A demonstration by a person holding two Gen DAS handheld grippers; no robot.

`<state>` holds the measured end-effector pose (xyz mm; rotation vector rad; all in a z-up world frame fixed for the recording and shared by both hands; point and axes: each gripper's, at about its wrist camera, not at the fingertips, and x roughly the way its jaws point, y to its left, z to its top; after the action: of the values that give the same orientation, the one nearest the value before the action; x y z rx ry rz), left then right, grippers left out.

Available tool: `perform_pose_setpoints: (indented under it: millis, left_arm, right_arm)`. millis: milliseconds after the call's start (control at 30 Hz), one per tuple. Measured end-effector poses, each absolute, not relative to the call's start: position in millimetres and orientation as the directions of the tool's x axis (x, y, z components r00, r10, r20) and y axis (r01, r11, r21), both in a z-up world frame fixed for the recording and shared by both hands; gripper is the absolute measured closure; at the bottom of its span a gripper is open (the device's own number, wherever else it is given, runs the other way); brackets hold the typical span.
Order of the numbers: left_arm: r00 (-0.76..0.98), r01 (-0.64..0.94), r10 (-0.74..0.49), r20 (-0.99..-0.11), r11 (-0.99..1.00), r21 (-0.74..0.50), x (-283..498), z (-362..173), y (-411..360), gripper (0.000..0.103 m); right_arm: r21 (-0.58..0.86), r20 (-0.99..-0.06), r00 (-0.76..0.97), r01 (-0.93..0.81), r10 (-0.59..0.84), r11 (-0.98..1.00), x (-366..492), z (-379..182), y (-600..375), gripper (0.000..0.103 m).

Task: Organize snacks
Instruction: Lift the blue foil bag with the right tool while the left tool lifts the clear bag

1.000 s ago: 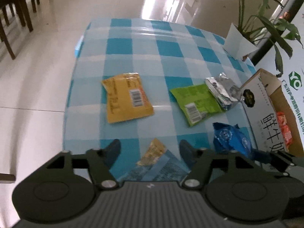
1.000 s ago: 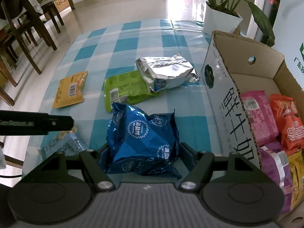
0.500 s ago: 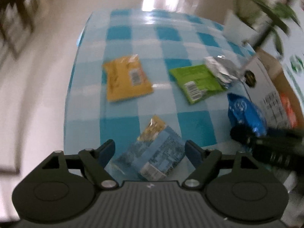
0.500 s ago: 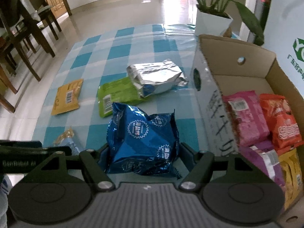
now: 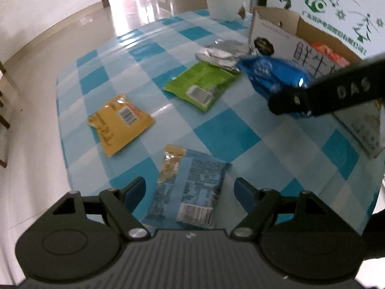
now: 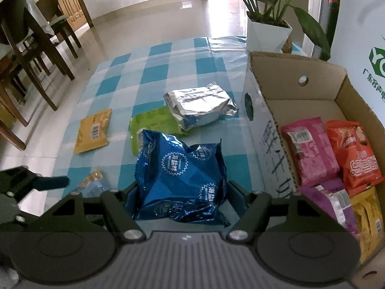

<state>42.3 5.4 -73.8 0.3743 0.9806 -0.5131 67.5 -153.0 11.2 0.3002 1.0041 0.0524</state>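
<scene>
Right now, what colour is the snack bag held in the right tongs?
Shiny dark blue snack bag with white starburst seals, clearest in the right wrist view.

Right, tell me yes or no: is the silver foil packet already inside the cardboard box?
No, the silver foil packet lies on the checked tablecloth just outside the cardboard box, overlapping the green packet.

Blue foil snack bag [image 6: 181, 178] clamped upright, beside cardboard box [image 6: 266, 120].

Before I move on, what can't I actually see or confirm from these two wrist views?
- Left wrist: cardboard box contents, hidden by its wall and the right gripper.
- Right wrist: light-blue packet, mostly behind the left gripper.
- Right wrist: yellow bag in the box, cut off by the frame edge.
</scene>
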Motion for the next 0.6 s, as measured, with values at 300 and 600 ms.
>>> perform_pose_setpoints:
  millis: [300,600]
  left_arm:
    - [0.426,0.548,-0.292,-0.856,0.836,-0.013,47.9,-77.0,9.0,0.046]
    - [0.473,0.475,-0.311,-0.824,0.878,-0.059,50.9,-58.8,18.0,0.052]
  right_arm:
    - [0.27,-0.815,0.549,0.075,0.186,0.96,68.3,15.9,-148.0,0.025]
    - [0.274,-0.805,0.562,0.072,0.188,0.959,67.3,21.4,-147.9,0.025]
